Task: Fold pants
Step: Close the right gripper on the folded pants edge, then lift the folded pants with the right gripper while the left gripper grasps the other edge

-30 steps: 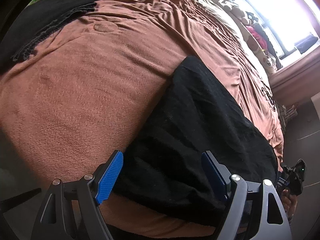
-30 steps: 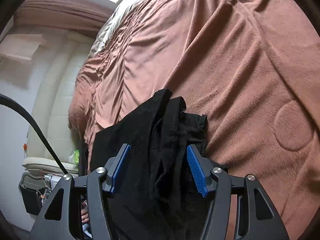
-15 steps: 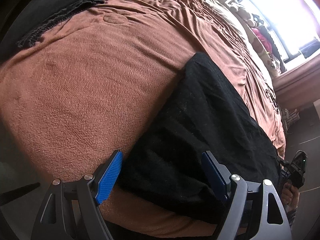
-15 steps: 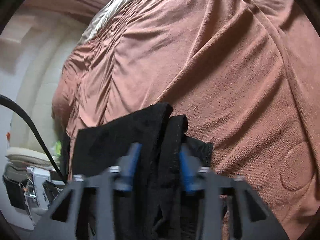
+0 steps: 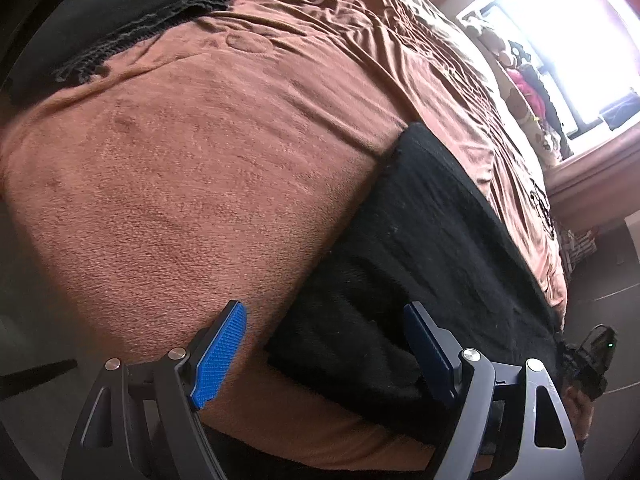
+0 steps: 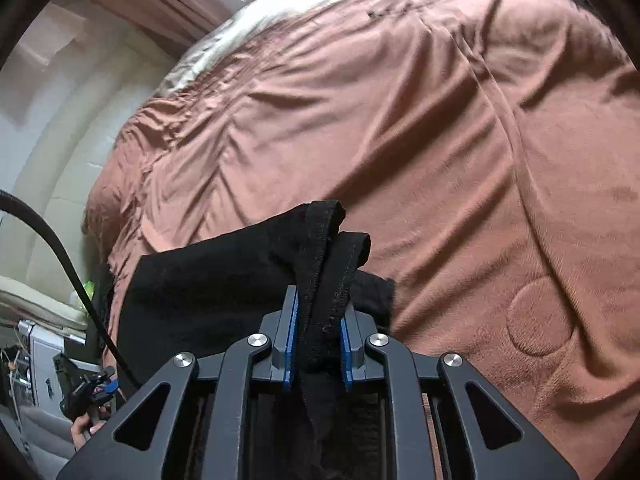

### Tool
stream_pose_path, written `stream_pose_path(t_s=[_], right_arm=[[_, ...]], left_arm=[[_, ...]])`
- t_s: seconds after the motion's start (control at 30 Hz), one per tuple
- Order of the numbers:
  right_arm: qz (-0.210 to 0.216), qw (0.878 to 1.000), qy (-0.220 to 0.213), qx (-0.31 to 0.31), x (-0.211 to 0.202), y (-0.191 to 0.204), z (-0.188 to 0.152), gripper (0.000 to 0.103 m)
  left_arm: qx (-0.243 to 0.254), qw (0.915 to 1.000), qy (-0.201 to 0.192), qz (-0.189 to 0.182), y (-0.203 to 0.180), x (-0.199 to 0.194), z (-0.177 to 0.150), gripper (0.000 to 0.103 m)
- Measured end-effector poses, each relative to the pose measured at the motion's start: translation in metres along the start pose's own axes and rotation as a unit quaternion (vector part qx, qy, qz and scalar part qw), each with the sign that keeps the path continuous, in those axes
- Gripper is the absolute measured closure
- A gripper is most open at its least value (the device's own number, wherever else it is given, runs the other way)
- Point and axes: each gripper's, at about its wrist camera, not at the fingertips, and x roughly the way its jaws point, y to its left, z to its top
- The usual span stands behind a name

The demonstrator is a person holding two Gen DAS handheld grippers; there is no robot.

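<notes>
Bed (image 5: 208,168): brown fleece blanket, the area ahead of you bare. Pants (image 5: 432,248): black, flat along its near edge. Dark fringed cloth (image 5: 120,32): far corner, well apart. Your left hand-held gripper (image 5: 324,354): jaws spread, over the pants' edge. Your right hand-held gripper (image 6: 318,346): clenched on the bunched pants hem.
</notes>
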Motion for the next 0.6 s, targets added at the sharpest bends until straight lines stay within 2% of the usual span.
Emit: stream_pose_path(t_s=[0.13,0.3,0.4,0.47,0.6], right_arm=[[-0.008,1.0,0.02,0.022,0.018,-0.01,-0.007,0.089],[0.01,1.0,0.011,0.024,0.006,-0.005,-0.011,0.086],[0.02,0.999,0.005,0.029,-0.011,-0.011,-0.014,0.075],[0.025,0.999,0.002,0.033,-0.022,-0.014,-0.021,0.061],[0.037,0.999,-0.004,0.037,-0.043,-0.021,-0.039,0.059]], left_arm=[[-0.007,0.9999,-0.005,-0.005,0.005,-0.006,-0.002,0.021],[-0.012,0.9997,-0.013,-0.015,0.009,-0.011,-0.003,0.021],[-0.015,0.9995,-0.014,-0.023,0.011,-0.011,-0.004,0.023],[-0.018,0.9993,-0.011,-0.031,0.013,-0.009,-0.005,0.024],[-0.025,0.9986,-0.006,-0.045,0.016,-0.005,-0.01,0.027]])
